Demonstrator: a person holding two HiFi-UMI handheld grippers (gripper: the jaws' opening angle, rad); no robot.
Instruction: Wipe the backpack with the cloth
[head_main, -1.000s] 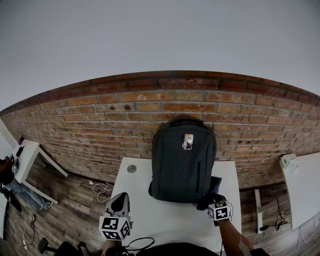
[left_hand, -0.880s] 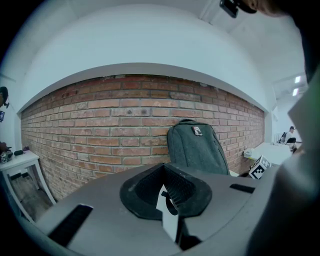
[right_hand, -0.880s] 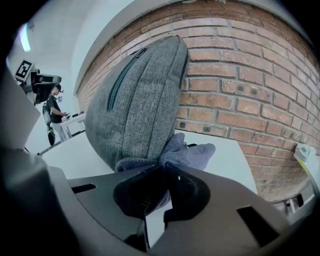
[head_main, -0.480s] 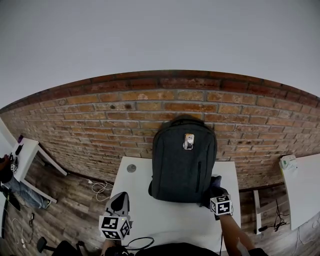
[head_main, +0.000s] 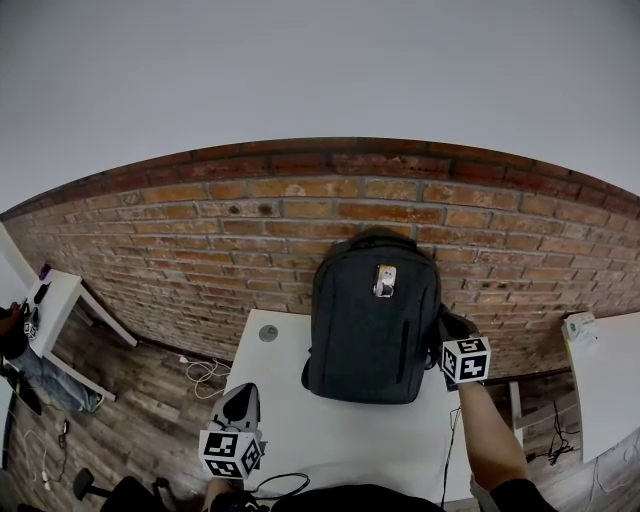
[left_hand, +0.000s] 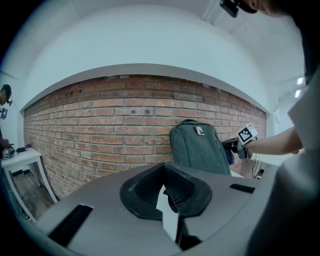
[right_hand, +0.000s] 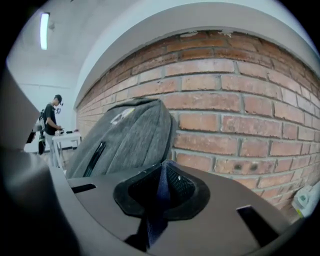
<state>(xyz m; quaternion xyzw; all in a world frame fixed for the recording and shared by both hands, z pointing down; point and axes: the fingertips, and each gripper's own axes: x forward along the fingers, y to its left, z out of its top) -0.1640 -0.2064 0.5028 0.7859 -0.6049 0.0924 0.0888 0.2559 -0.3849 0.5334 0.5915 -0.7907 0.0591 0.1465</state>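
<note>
Showing a brick wall (head_main: 200, 230) that spans the whole background, with a wooden floor (head_main: 150, 420) below it and a white tabletop (head_main: 340, 440) whose far edge abuts the wall. The grey backpack (head_main: 370, 320) stands upright at that far edge, its back against the bricks and its front panel towards the viewer. It takes up the middle of the tabletop's width. A narrow white strip runs along each side of it, and a broad white area lies between its base and the near edge.

The right tongs (head_main: 450, 328) are raised beside the backpack's right edge, at about mid-height, close to the wall. Their jaws are clenched on a blue cloth (right_hand: 157, 200), a fold of which fills the slit between them. Whether the cloth touches the fabric cannot be told.

The left tongs (head_main: 240, 398) hover low over the tabletop's near left corner, well apart from the backpack. Their jaws are closed tip to tip with nothing held.

A round grey cable port (head_main: 268, 333) sits in the left strip, near the backpack's lower left corner.
</note>
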